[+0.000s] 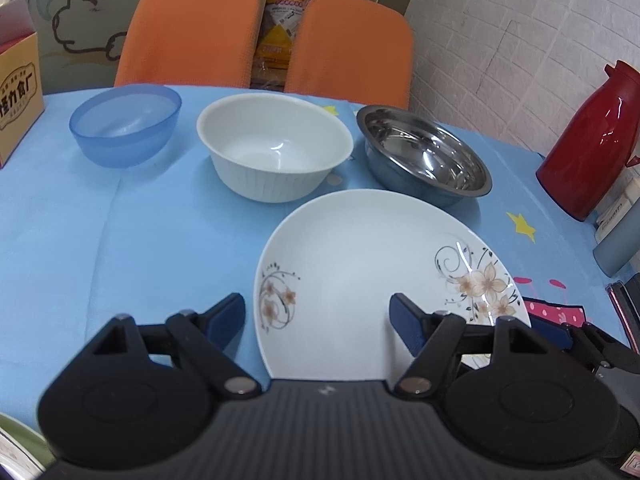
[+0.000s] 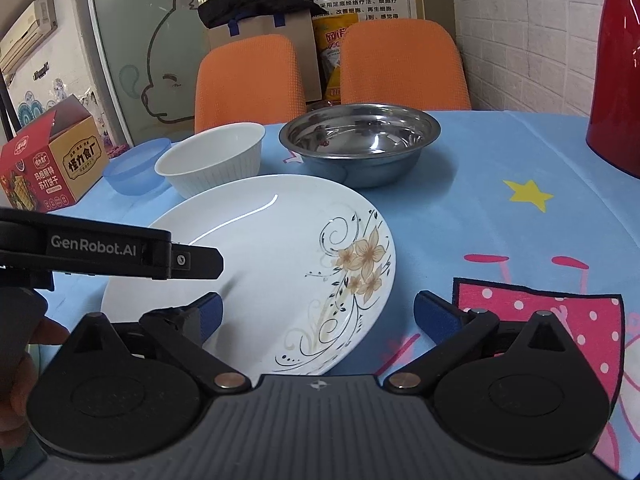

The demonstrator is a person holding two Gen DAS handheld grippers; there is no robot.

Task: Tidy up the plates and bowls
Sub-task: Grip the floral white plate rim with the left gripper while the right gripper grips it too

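Observation:
A white plate with flower prints [image 1: 360,264] [image 2: 280,264] lies on the blue tablecloth near me. Behind it stand a blue plastic bowl [image 1: 124,124] [image 2: 136,172], a white ribbed bowl [image 1: 276,148] [image 2: 212,164] and a steel bowl [image 1: 424,156] [image 2: 360,140] in a row. My left gripper [image 1: 320,320] is open and empty, its jaws either side of the plate's near left edge; it also shows in the right wrist view [image 2: 120,252]. My right gripper [image 2: 320,316] is open and empty over the plate's near right edge.
A red thermos [image 1: 592,140] [image 2: 616,72] stands at the right edge. A printed cardboard box [image 1: 16,100] [image 2: 48,160] stands at the left. Two orange chairs [image 1: 192,32] [image 2: 400,64] are behind the table. A green-rimmed dish [image 1: 16,448] shows at the near left corner.

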